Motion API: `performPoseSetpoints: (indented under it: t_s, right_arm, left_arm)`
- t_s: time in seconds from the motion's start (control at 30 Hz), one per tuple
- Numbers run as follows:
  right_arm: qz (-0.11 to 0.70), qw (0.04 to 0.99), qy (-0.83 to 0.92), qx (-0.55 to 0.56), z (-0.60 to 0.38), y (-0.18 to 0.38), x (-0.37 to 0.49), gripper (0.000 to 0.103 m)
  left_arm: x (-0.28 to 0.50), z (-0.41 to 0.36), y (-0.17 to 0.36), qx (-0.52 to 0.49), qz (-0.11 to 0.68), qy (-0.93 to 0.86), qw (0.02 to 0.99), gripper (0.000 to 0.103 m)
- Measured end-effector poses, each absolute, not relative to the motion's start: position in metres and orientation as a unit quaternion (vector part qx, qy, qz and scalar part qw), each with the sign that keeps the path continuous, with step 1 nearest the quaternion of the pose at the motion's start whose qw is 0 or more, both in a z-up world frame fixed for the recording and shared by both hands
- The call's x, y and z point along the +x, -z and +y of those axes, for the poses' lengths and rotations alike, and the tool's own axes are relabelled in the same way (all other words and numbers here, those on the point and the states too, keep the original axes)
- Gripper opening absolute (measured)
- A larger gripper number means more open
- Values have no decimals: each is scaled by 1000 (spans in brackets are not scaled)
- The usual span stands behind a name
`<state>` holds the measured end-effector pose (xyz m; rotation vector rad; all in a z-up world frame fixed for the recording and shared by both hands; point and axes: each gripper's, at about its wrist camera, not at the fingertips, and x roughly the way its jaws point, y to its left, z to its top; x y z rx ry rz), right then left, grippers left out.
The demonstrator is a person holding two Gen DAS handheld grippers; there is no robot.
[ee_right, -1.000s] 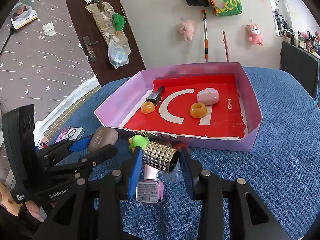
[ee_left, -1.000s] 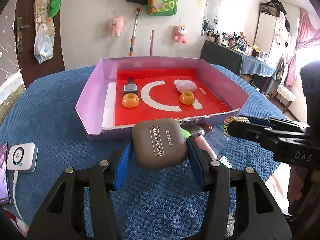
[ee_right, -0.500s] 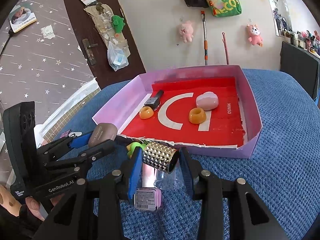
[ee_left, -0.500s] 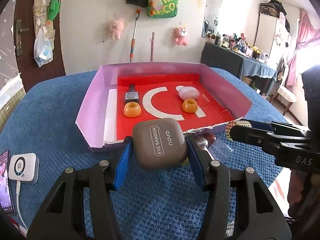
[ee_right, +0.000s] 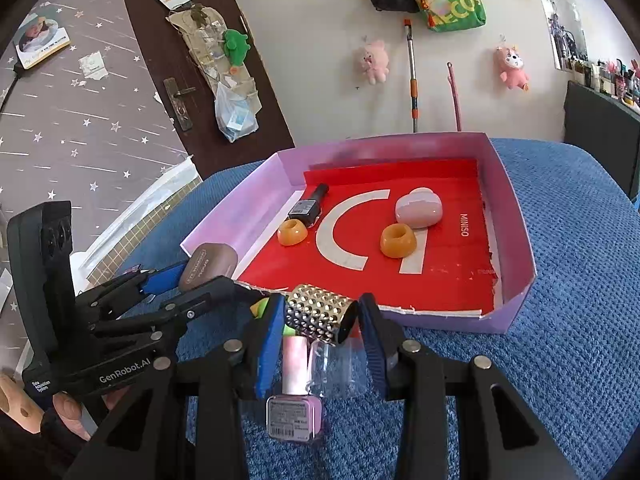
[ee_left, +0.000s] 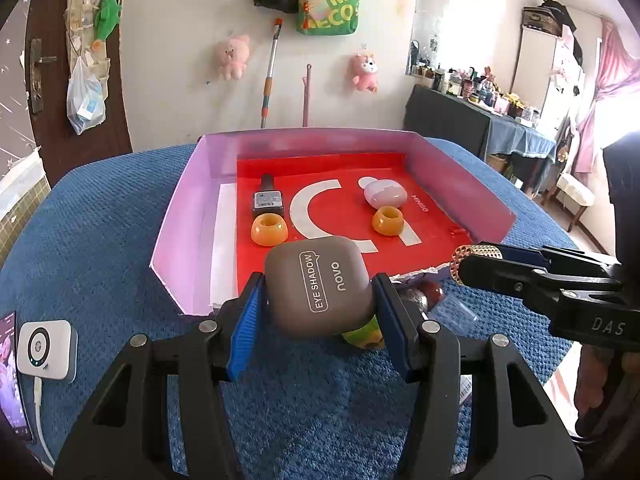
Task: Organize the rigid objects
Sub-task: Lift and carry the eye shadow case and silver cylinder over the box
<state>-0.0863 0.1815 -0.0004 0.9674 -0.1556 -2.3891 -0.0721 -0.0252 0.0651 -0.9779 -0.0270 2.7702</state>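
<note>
With both loads carried near the tray (ee_left: 188, 216)'s front edge, the left gripper (ee_left: 318, 300) fingers clamp the eye-shadow case (ee_left: 316, 286), the right gripper (ee_right: 320, 316) fingers the studded cylinder (ee_right: 320, 314); next, lowering each inside.

two orange rings (ee_left: 269, 230) (ee_left: 387, 220), two nail polish bottles (ee_right: 308, 207) (ee_right: 294, 396) — one eyeshadow case (ee_left: 318, 286), one studded cylinder (ee_right: 320, 314).

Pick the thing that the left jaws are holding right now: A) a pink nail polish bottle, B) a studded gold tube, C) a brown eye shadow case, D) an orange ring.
C: the left gripper has its jaws closed on the brown eye shadow case, while the studded gold tube sits in the right gripper.
</note>
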Motion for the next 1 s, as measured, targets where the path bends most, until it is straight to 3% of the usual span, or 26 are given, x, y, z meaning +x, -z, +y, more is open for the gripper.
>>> performPoseSetpoints:
  t_s: [1.0]
  right_arm:
    - [-26,257,869,422,157,28,-163,40]
  left_arm:
    - [-149,-38,-33,-420,-13,-903,96,52]
